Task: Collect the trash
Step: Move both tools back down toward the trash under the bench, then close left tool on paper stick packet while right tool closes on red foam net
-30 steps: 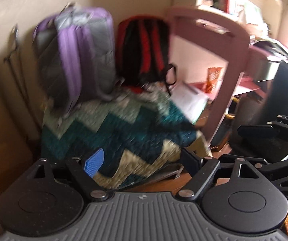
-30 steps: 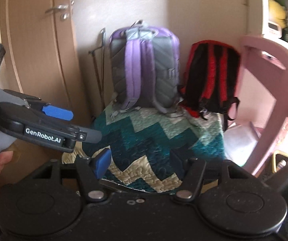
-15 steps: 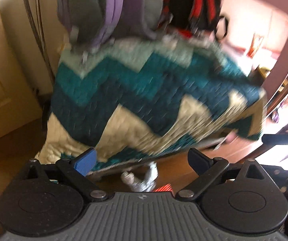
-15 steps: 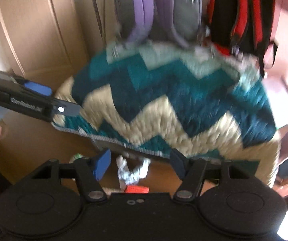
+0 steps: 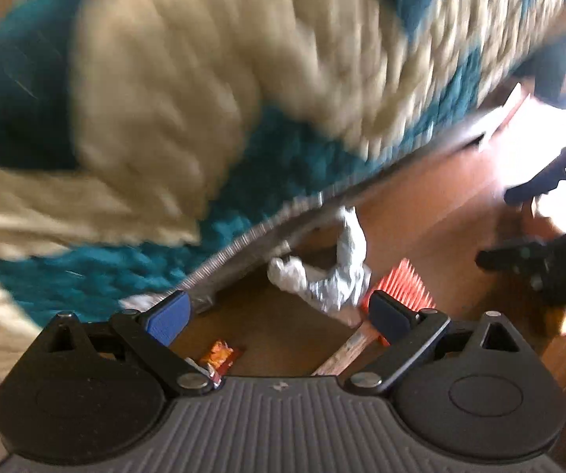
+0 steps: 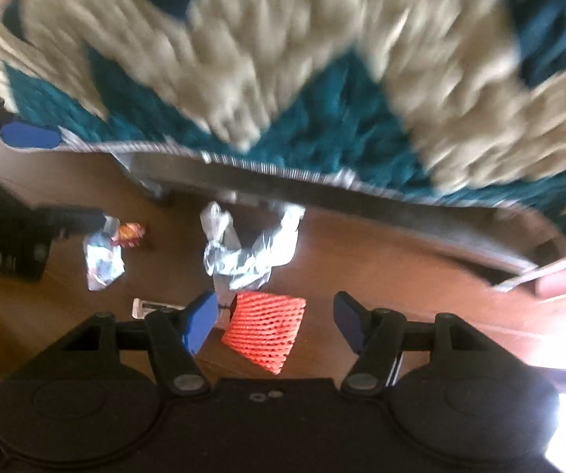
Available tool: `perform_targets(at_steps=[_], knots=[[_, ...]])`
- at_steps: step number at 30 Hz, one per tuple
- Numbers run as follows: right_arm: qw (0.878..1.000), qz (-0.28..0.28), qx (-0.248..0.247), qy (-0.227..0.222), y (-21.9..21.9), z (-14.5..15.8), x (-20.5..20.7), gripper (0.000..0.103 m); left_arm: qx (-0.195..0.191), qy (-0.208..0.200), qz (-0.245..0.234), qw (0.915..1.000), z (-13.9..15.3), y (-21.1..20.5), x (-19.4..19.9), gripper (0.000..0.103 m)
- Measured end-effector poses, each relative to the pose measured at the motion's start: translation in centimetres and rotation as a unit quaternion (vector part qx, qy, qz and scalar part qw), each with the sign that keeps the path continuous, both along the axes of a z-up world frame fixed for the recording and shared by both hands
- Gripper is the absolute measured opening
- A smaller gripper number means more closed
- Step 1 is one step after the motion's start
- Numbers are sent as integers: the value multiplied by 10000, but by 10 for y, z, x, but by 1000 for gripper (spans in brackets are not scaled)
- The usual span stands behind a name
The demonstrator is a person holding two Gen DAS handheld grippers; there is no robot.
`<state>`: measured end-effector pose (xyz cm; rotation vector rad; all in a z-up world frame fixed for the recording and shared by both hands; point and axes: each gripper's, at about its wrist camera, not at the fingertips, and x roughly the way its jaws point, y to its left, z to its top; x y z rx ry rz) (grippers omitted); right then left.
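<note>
Trash lies on the wooden floor by the bed's edge. It includes a crumpled silvery-white wrapper (image 5: 322, 276) (image 6: 247, 252), an orange-red foam net (image 5: 401, 287) (image 6: 265, 329), a small orange wrapper (image 5: 219, 354) (image 6: 129, 232) and a clear crinkled wrapper (image 6: 101, 260). My left gripper (image 5: 279, 317) points steeply down, open, with bare floor and the silvery wrapper's near end between its fingers. My right gripper (image 6: 275, 321) is open above the foam net and does not touch it. Both views are blurred.
A teal and cream zigzag quilt (image 5: 204, 98) (image 6: 322, 98) hangs over the bed frame (image 6: 361, 197) and fills the upper half of both views. A flat white piece (image 6: 153, 307) lies near the net. The other gripper's fingers (image 5: 519, 256) (image 6: 26, 136) show at each view's edge.
Both views have swung down from the backpacks on the bed to the floor at the bed's edge. The trash now lies close below the fingers. The left jaws stand wider.
</note>
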<state>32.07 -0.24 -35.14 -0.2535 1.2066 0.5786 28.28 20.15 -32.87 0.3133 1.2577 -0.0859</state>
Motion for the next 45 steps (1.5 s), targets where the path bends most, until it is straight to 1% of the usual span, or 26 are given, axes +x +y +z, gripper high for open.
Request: perform_targets(at_steps=[3, 6, 9, 12, 14, 16, 19, 23, 26, 29, 31, 33, 35, 37, 38, 39, 41, 42, 43, 44, 45], knots=[[9992, 21, -241, 313, 13, -39, 12, 65, 63, 306, -267, 9992, -41, 3, -5, 98], [9973, 18, -365, 631, 23, -71, 22, 65, -31, 631, -374, 9973, -77, 6, -12, 98], [9954, -19, -502, 822, 28, -100, 28, 65, -132, 854, -420, 9954, -106, 6, -18, 98], [9928, -96, -580, 1042, 32, -125, 28, 65, -220, 993, -399, 9940, -130, 6, -19, 98], [9914, -115, -651, 1130, 35, -141, 27, 65, -291, 1080, -360, 9931, -143, 6, -21, 98], [9901, -155, -700, 1210, 37, -154, 26, 65, -387, 1074, -309, 9930, -155, 6, -24, 98], [9884, -329, -730, 1287, 40, -170, 28, 65, -520, 1163, -254, 9915, -170, 8, -26, 98], [9868, -499, -753, 1342, 43, -186, 32, 65, -524, 1278, -365, 9897, -187, 4, -29, 97], [9852, -553, -765, 1431, 48, -195, 33, 65, -583, 1348, -361, 9885, -195, 3, -30, 96], [9849, -580, -817, 1409, 49, -201, 34, 65, -598, 1473, -387, 9865, -203, 3, -31, 83], [9847, -594, -781, 1441, 49, -203, 36, 67, -618, 1507, -372, 9860, -206, 4, -32, 81], [9849, -588, -768, 1433, 49, -202, 36, 66, -623, 1521, -286, 9860, -209, 6, -32, 74], [9850, -580, -777, 1425, 49, -201, 36, 66, -639, 1575, -230, 9852, -212, 8, -31, 58], [9852, -582, -777, 1412, 46, -199, 36, 65, -634, 1622, -216, 9845, -214, 8, -31, 53], [9854, -576, -798, 1392, 45, -198, 36, 64, -646, 1634, -228, 9842, -215, 7, -31, 47], [9853, -574, -810, 1389, 46, -199, 35, 64, -633, 1632, -260, 9842, -215, 6, -32, 43], [9853, -557, -833, 1387, 48, -199, 35, 63, -607, 1671, -341, 9835, -216, 3, -33, 33], [9854, -544, -837, 1382, 49, -201, 33, 62, -579, 1682, -384, 9833, -218, 3, -32, 32], [9856, -520, -833, 1375, 50, -201, 33, 59, -557, 1670, -418, 9835, -219, 2, -32, 31], [9861, -482, -811, 1365, 51, -200, 32, 51, -550, 1663, -442, 9835, -220, 0, -32, 29], [9866, -428, -762, 1376, 52, -198, 32, 45, -553, 1654, -460, 9836, -220, -1, -32, 28]])
